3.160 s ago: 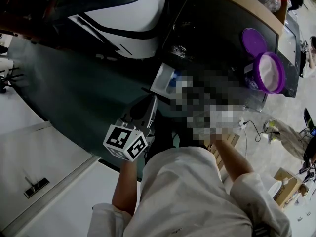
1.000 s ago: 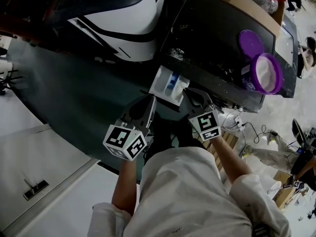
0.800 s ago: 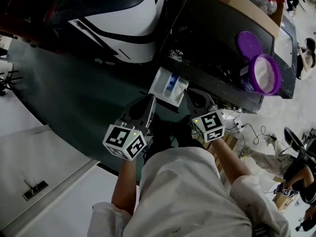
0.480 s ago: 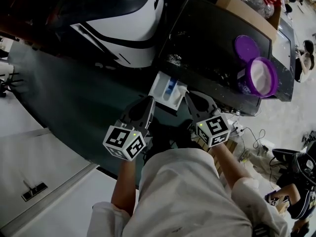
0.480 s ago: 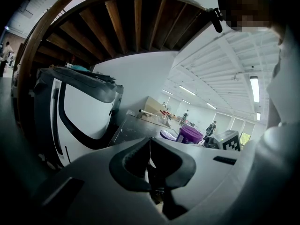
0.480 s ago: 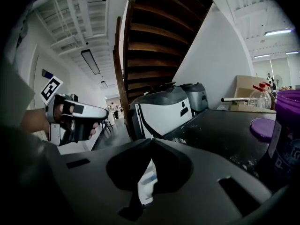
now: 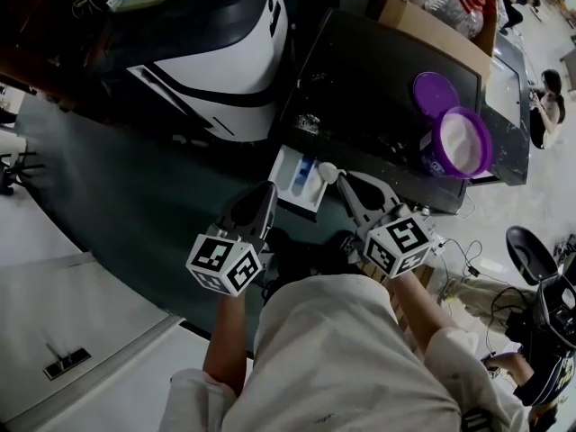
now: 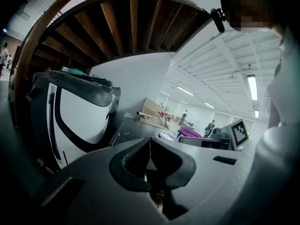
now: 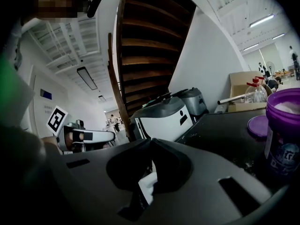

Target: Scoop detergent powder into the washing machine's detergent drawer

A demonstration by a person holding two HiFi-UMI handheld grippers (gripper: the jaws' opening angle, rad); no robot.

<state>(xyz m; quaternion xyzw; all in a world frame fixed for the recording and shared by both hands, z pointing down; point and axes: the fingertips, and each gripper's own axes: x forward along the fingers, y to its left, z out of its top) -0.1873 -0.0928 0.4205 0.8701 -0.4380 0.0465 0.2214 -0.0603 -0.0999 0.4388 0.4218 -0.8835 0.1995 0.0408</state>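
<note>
Now, at the head view's centre, the right hand-held gripper [image 7: 346, 183] has brought a white scoop [image 7: 328, 170] to the open detergent drawer [image 7: 295, 183]; tipping likely follows. In the left gripper view, the left hand-held gripper [image 8: 150, 156] is closed and empty. In the right gripper view, the jaws clamp the scoop.

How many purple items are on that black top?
2: the open tub at the right edge of the black top, and its lid flat beside it. None looks hidden.

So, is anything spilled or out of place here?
Yes: white specks, probably powder, lie scattered on the washing machine's dark top, near its front edge behind the open detergent drawer. Nothing else stands out.
</note>
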